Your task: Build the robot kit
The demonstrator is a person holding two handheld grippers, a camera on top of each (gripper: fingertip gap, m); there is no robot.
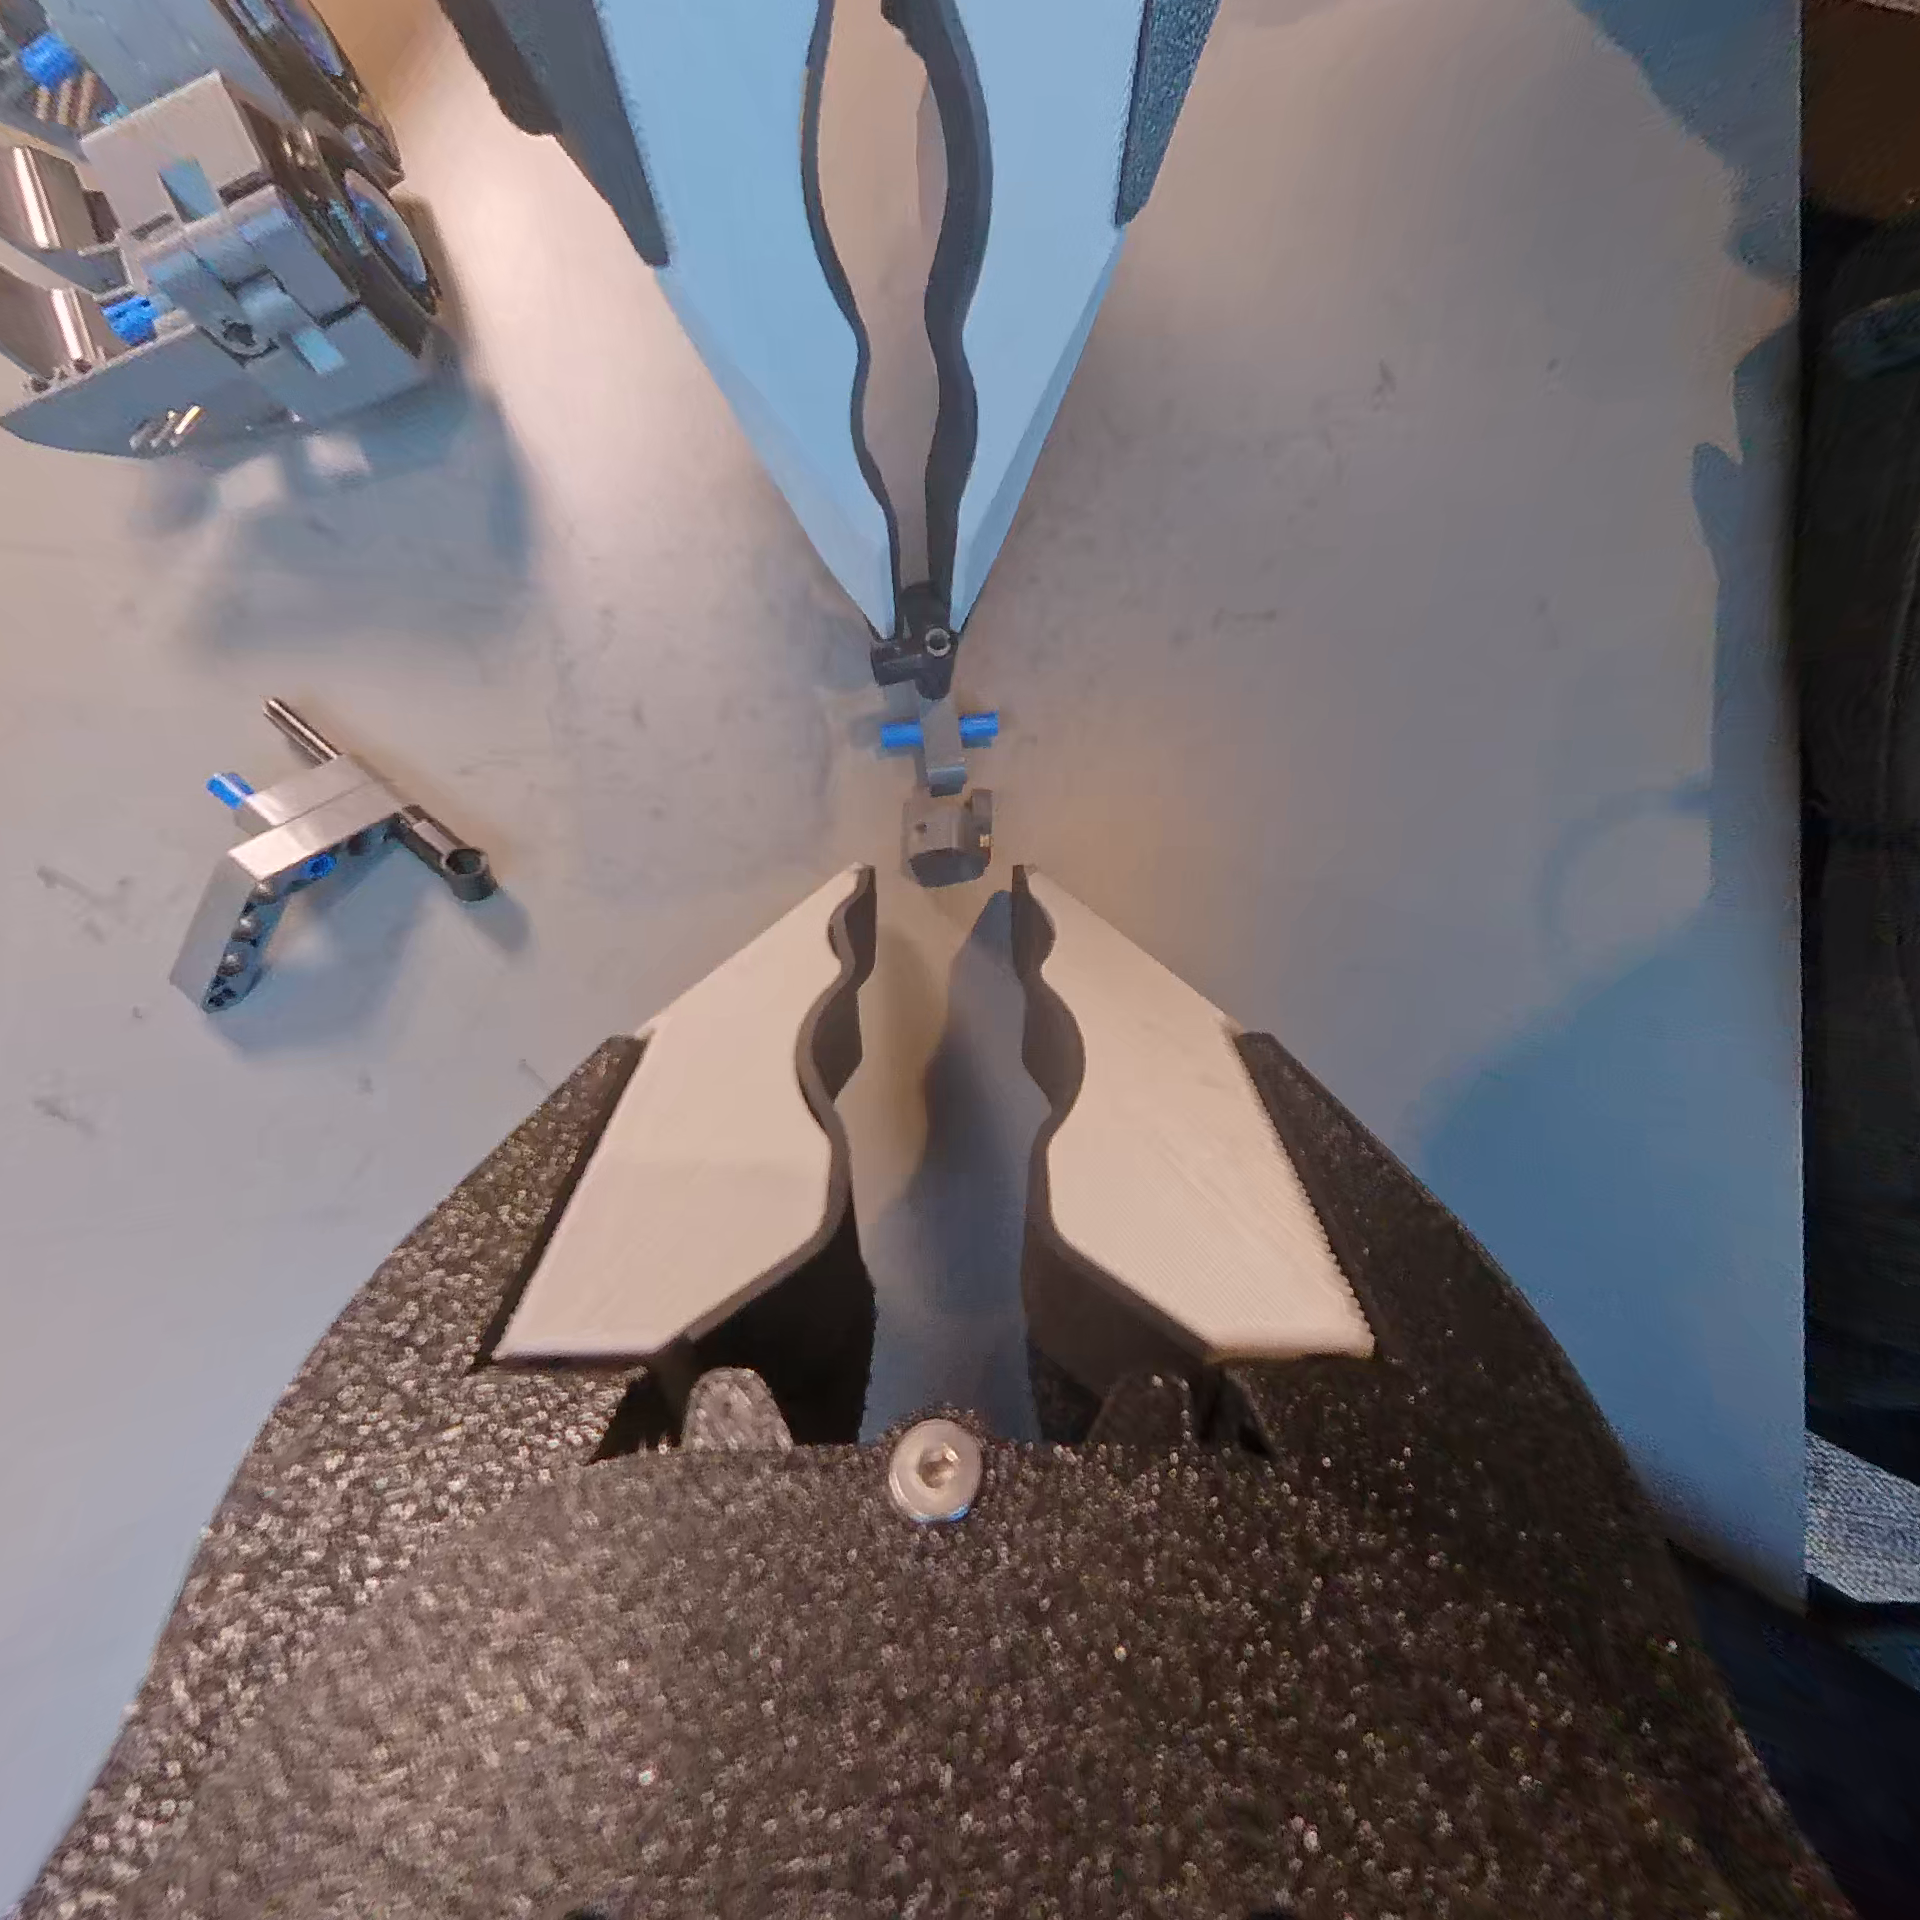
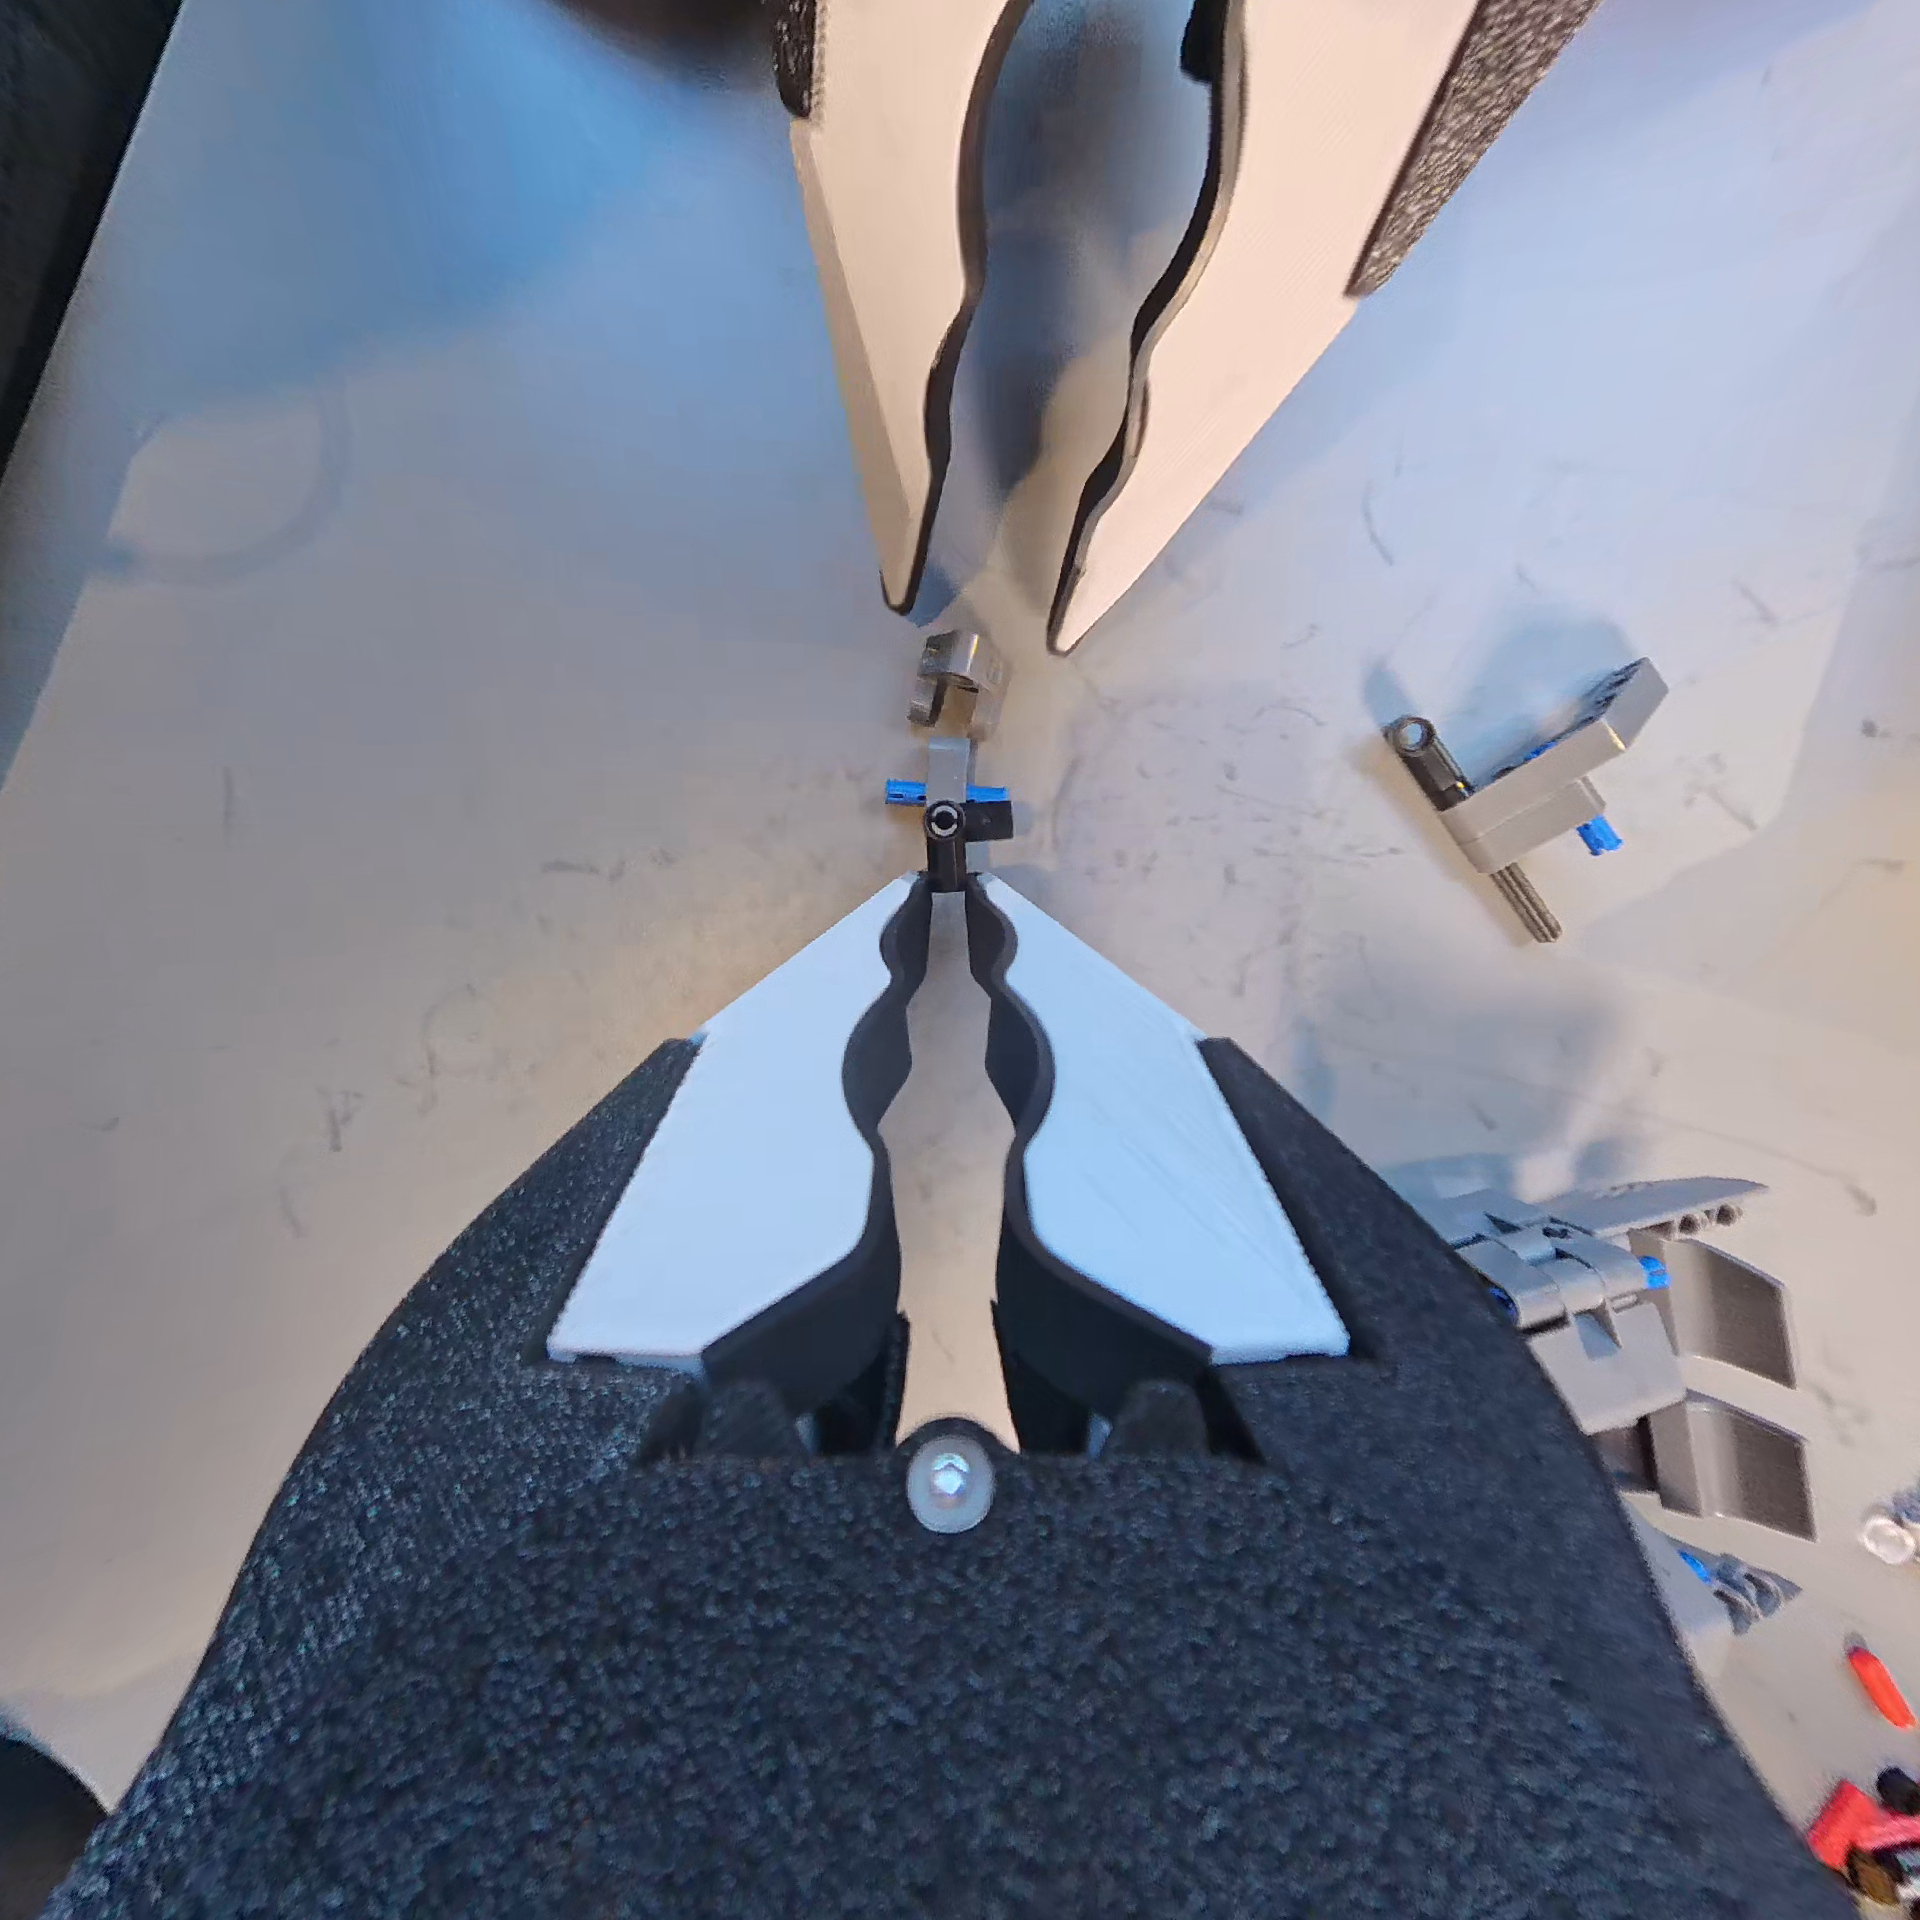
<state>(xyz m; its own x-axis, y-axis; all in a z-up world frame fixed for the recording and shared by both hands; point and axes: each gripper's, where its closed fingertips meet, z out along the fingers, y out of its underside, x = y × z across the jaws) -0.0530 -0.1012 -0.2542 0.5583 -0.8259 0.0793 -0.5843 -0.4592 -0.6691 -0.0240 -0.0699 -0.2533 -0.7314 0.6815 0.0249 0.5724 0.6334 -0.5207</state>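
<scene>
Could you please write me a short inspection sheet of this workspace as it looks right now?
Surface: pale grey table, scuffed and marked.
Job's things: small black, grey and blue pin assembly; loose small grey connector just beyond it.
Clutter: grey L-shaped bracket assembly; larger grey model; red and orange bits at the table's edge.
Grippers: right gripper shut on the pin assembly; left gripper open, tips beside the grey connector, not touching.
Cables: nothing seen.
Surroundings: dark area past the table edge, too dim to tell.
</scene>
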